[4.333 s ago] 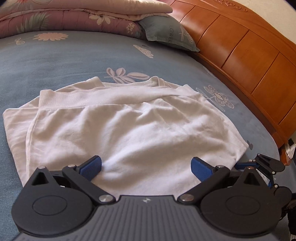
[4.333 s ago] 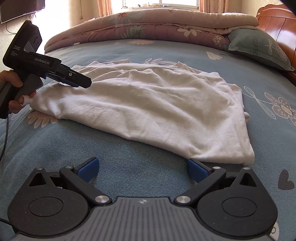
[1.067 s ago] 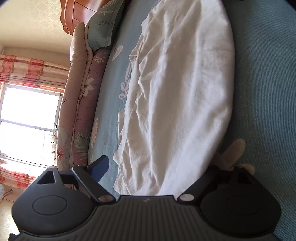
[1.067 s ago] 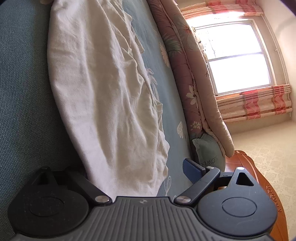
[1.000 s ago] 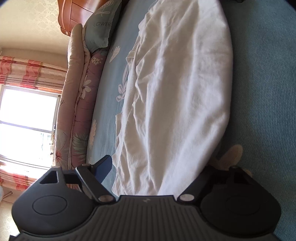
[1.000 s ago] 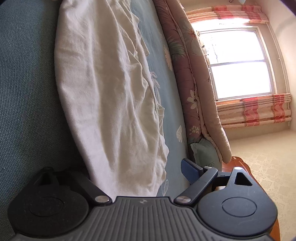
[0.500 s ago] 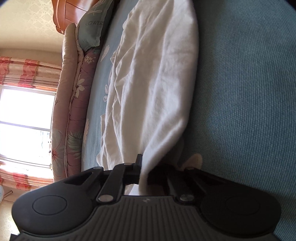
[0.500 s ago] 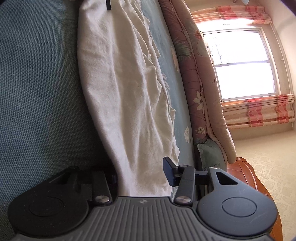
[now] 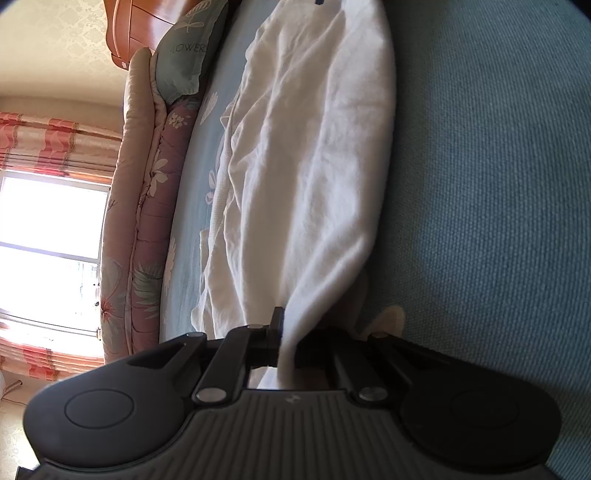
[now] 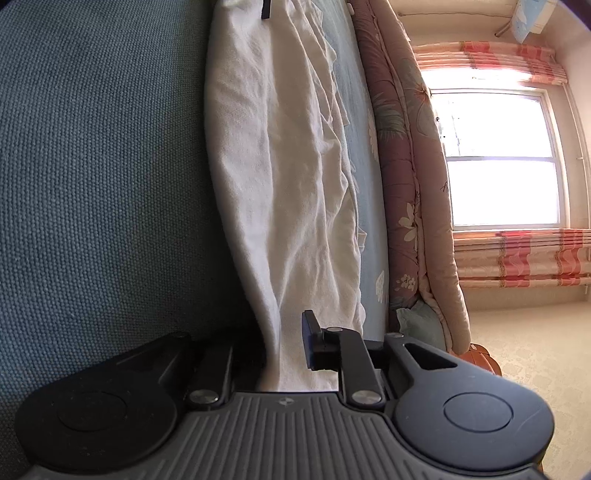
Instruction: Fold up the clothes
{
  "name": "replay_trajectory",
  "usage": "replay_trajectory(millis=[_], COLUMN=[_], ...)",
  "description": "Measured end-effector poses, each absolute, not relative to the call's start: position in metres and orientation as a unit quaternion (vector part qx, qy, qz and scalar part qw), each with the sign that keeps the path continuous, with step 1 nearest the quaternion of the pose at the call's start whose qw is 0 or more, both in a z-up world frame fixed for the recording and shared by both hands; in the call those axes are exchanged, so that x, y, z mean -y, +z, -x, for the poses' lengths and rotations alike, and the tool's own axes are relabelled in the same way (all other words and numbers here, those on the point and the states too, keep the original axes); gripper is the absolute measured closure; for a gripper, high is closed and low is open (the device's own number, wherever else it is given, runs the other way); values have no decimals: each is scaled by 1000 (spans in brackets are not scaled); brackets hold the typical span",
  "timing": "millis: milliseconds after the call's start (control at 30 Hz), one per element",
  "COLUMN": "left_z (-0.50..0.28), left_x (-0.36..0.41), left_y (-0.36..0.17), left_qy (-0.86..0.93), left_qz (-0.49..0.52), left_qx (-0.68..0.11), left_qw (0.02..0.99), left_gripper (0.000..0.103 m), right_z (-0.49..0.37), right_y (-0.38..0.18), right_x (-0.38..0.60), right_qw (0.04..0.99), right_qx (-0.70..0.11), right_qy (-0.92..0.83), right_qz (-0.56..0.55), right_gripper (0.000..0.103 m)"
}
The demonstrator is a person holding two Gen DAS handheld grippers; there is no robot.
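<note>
- The white shirt (image 9: 310, 158) lies flat on the blue bed (image 9: 498, 184), in a long strip.
- The left tongs (image 9: 282, 343) are squeezed tight on one end of the shirt. The cloth bunches up where it goes in between them.
- The right tongs (image 10: 286, 343) are at the other end of the shirt (image 10: 280, 177). They are closing, with the cloth between them. There is a small gap beside the blue pad (image 10: 308, 339), so they do not pinch it yet.
- Both tongs are turned on their side, so the room looks tipped over.
- A pink quilt (image 10: 410, 177) is rolled up along the far edge of the bed.
- A pillow (image 9: 184, 55) sits near the wooden headboard (image 9: 125, 33).
- A bright window (image 10: 498, 158) with pink curtains (image 10: 517, 258) is behind the quilt.
</note>
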State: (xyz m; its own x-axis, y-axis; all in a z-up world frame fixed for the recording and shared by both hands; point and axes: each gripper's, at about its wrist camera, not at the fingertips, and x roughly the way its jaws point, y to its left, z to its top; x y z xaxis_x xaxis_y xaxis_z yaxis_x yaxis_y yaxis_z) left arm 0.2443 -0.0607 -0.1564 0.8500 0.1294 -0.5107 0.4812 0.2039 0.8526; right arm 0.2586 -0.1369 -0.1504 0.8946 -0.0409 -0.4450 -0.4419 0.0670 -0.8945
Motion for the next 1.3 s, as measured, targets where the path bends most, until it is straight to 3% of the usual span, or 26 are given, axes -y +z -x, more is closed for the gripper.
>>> replay_trajectory(millis=[100, 167, 267, 533, 1300], left_z=[-245, -246, -246, -252, -238], left_x=[59, 58, 49, 55, 41], left_y=[-153, -151, -151, -159, -132], left_qy=[-122, -124, -121, -111, -129], left_qz=[-627, -632, -640, -646, -631], left_qx=[-249, -250, -251, -252, -248], left_qw=[728, 723, 716, 712, 723], left_gripper=[103, 95, 91, 101, 102], right_z=[-265, -265, -263, -268, -263], right_y=[-151, -156, -159, -160, -121], right_x=[137, 137, 141, 140, 145], right_qw=[708, 702, 704, 701, 707], right_qx=[-185, -186, -177, -176, -218], right_qy=[141, 145, 144, 142, 186], right_qz=[667, 672, 673, 676, 647], right_gripper=[82, 92, 93, 93, 96])
